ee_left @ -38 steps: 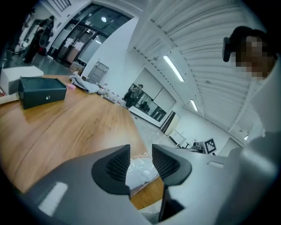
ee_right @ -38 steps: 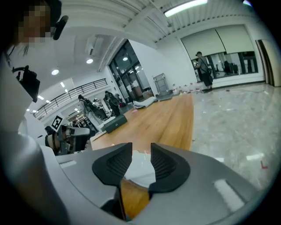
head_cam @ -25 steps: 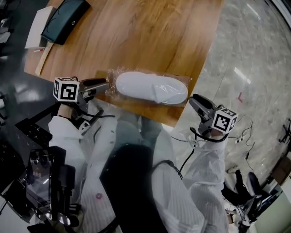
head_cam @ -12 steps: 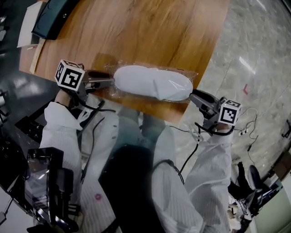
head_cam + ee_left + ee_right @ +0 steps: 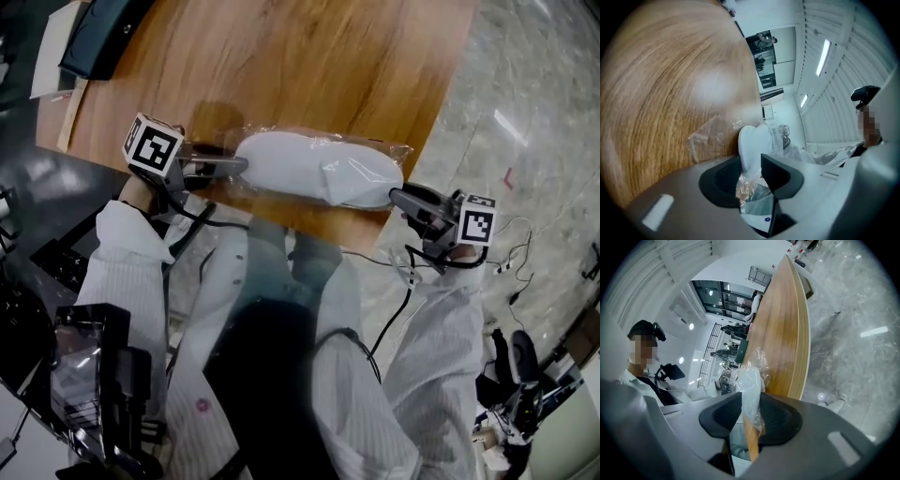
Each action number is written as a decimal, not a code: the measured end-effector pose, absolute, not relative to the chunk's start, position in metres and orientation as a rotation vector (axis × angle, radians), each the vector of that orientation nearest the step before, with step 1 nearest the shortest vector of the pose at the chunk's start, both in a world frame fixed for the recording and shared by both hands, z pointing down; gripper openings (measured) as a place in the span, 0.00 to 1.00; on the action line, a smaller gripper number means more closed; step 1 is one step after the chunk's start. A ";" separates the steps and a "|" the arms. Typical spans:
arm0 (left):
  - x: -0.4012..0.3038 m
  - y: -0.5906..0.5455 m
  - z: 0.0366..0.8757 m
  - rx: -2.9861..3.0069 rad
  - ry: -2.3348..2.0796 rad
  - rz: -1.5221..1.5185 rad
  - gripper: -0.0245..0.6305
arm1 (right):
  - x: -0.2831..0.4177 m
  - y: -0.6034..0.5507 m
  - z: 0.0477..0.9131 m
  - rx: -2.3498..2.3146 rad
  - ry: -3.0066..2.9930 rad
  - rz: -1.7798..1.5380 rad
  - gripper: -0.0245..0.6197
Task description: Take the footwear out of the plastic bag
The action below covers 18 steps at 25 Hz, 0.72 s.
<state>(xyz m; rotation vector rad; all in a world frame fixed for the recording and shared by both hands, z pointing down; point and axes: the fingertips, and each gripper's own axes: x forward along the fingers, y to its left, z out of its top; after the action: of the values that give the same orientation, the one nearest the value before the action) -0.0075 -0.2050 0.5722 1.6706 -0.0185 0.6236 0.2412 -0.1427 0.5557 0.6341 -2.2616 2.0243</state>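
A white slipper (image 5: 314, 169) lies sealed in a clear plastic bag (image 5: 397, 152) near the front edge of the wooden table (image 5: 309, 66). My left gripper (image 5: 234, 167) is at the bag's left end. In the left gripper view the slipper's heel (image 5: 751, 143) and crinkled plastic fill the gap of this gripper (image 5: 750, 173); its jaws are opening slightly but the pads still touch. My right gripper (image 5: 396, 197) is at the bag's right end, by the table edge. In the right gripper view its jaws (image 5: 751, 413) are closing on the bagged toe (image 5: 752, 380), which touches both pads.
A dark case (image 5: 98, 33), a white box (image 5: 47, 61) and a wooden stick (image 5: 70, 117) lie at the table's far left corner. Marble floor (image 5: 525, 112) drops away right of the table edge. Cables (image 5: 511, 267) trail behind my right hand.
Both grippers moved in onto the bag's ends. The left went from beside the bag to around the heel; the right rose to the toe end. The bag shifted a little.
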 end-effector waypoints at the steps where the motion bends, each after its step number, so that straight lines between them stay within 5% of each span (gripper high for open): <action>1: -0.007 -0.204 0.570 1.656 -0.017 0.608 0.25 | 0.240 -0.143 0.554 0.625 -2.266 2.023 0.25; 4: -0.009 -0.205 0.563 1.672 -0.027 0.587 0.21 | 0.238 -0.146 0.544 0.625 -2.313 1.990 0.15; 7: -0.007 -0.203 0.534 1.722 -0.005 0.477 0.15 | 0.237 -0.143 0.513 0.585 -2.409 1.969 0.14; 11: 0.001 -0.190 0.458 1.853 0.086 0.318 0.23 | 0.220 -0.129 0.437 0.444 -2.644 1.795 0.13; 18: -0.003 -0.176 0.395 1.960 0.099 0.300 0.17 | 0.211 -0.120 0.386 0.456 -2.760 1.623 0.13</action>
<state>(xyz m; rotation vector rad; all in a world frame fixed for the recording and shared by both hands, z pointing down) -0.0025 -0.1756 0.3951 1.9603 0.0993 0.3001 0.2111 -0.1198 0.3856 0.4564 -2.7603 1.6226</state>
